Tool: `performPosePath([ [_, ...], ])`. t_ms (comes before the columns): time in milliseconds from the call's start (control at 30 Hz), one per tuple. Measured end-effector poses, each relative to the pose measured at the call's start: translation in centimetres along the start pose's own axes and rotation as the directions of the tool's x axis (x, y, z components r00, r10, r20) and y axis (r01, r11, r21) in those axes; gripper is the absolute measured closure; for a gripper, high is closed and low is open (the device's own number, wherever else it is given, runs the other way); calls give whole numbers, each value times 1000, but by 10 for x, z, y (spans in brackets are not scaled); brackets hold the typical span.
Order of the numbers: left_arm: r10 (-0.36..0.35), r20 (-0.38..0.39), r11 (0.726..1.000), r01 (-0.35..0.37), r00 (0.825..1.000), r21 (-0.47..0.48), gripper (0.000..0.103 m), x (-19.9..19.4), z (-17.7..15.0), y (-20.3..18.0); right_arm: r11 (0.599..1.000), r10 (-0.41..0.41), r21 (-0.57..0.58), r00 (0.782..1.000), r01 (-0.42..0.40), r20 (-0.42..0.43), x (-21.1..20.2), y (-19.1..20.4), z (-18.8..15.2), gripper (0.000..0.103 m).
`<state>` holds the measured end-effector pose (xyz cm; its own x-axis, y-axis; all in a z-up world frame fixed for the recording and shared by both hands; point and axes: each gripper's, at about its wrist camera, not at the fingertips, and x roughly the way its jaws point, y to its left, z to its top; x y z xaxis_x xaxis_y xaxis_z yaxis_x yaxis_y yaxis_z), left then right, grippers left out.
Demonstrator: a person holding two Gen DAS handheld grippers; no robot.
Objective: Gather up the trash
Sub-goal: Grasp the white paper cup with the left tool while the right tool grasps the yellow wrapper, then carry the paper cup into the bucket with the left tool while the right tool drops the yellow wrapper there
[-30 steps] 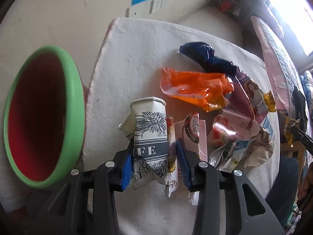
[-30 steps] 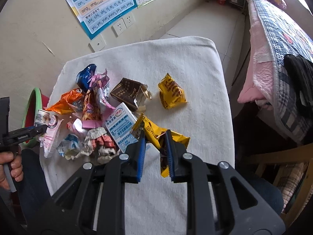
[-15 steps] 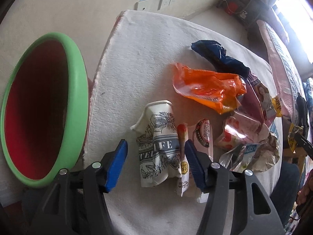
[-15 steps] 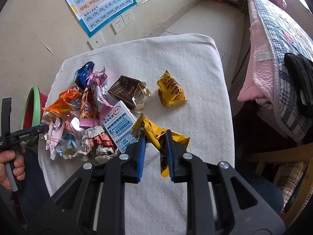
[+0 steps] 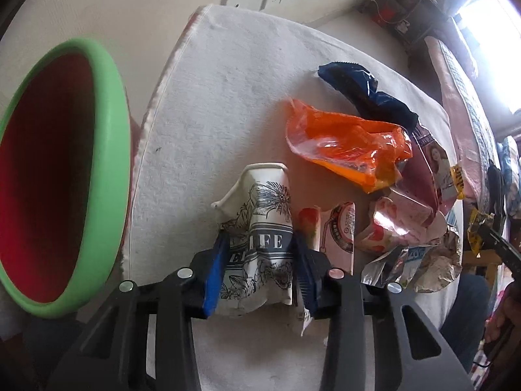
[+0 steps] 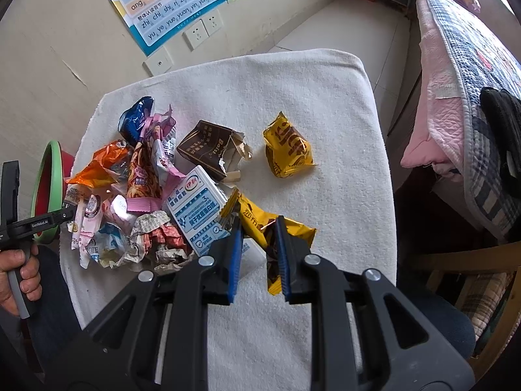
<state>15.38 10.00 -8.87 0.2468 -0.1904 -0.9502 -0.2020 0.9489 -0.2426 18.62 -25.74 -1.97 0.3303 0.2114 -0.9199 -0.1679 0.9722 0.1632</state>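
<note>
**Cup pinched at the left, yellow wrapper pinched at the right**

At the far left, off the worktop's edge, stands a bin (image 5: 97, 176) with a green rim and red inside, its mouth tilted toward the camera. Just beside it lies the white towel (image 5: 228, 91) that covers the worktop.

The left gripper (image 5: 260, 260) points steeply down at the near left part of the towel. Its blue fingers (image 5: 215, 267) have just been closing and now press on both sides of a crushed paper cup (image 5: 260, 221) with a flower print, which lies on the towel with its rim away from the camera. A pink wrapper (image 5: 338, 228) lies touching the cup on its right.

Further right sits the heap of trash: an orange bag (image 5: 345, 146), a dark blue wrapper (image 5: 364, 94) behind it, then pink and crumpled foil pieces. In the right wrist view a blue-and-white carton (image 6: 195, 215) lies at the heap's right side, with a torn brown box (image 6: 208, 153) behind it and a yellow packet (image 6: 289, 150) lying apart.

The right gripper (image 6: 259, 251) has its fingers (image 6: 283, 254) nearly shut, gripping a long yellow wrapper (image 6: 260, 221) by its near end, just beside the carton. A bed (image 6: 456, 81) runs along the right.
</note>
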Motion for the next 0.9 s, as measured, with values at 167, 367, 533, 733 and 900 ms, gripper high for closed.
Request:
performPosePath([
  [167, 1, 21, 1000, -1, 1000, 12, 77, -8, 4, -4, 1000, -4, -1, 1000, 4, 4, -1, -1, 2, 83],
  [367, -9, 54, 1000, 8, 998, 22, 77, -28, 4, -8, 1000, 4, -11, 1000, -4, 26, -10, 5, 4, 83],
  [533, 14, 94, 999, -19, 995, 47, 77, -49, 0, -13, 1000, 13, -23, 998, -12, 57, -26, 13, 5, 83],
  [733, 29, 163, 996, -43, 986, 82, 77, -82, -7, -15, 998, 41, -58, 993, -35, 108, -49, 36, 13, 83],
  [900, 28, 213, 997, -44, 977, 71, 76, -109, -11, -3, 991, 86, -117, 986, -69, 143, -62, 71, 22, 83],
])
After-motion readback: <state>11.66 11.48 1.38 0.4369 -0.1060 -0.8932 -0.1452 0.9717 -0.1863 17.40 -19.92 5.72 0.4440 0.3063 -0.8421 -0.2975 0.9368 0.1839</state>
